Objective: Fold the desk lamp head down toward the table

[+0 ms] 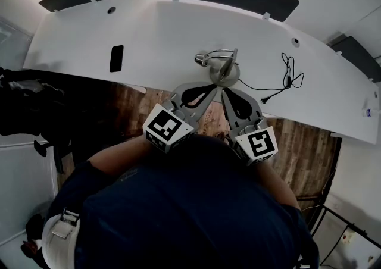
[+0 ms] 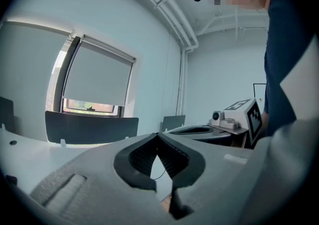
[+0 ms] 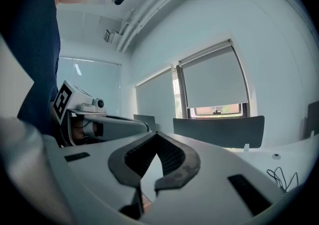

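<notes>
Desk lamp point(image 1: 218, 66) in head view stands near the person's edge of the white desk point(image 1: 149, 30). It is silver, with a round base and a thin arm and small head. Its long axis runs sideways, head pointing picture-left, and the cable point(image 1: 280, 83) trails right. Left gripper point(image 1: 213, 86) and right gripper point(image 1: 225, 90) tips are just in front of the base. Left gripper view: jaws pressed together, nothing between them. Right gripper view: same, closed and empty.

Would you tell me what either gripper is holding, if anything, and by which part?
Nothing is held: the left gripper and the right gripper are both shut and empty, near the desk lamp.
</notes>
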Motion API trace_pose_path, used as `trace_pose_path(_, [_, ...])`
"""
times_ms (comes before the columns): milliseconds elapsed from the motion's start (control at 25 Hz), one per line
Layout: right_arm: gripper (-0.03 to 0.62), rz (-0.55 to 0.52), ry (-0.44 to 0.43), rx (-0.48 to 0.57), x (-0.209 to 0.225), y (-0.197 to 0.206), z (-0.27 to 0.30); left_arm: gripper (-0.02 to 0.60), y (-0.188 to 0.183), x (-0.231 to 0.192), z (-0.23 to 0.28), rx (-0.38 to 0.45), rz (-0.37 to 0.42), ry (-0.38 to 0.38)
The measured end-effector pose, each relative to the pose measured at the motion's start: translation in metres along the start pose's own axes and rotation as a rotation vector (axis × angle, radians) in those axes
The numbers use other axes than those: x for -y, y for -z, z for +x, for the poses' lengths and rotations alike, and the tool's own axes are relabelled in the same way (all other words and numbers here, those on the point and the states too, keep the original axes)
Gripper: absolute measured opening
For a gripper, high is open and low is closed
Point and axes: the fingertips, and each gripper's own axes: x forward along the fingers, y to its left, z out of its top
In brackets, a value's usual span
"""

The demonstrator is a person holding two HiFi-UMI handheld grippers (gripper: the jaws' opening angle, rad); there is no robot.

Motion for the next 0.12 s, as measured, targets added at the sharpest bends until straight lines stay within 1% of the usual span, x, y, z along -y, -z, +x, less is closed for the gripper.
trace_pose_path(120, [0.011, -0.003, 0.004, -0.007, 0.0002, 0.0017, -0.0009, 0.006, 0.0018, 0.0017, -0.0006, -0.008, 0.004, 0.005])
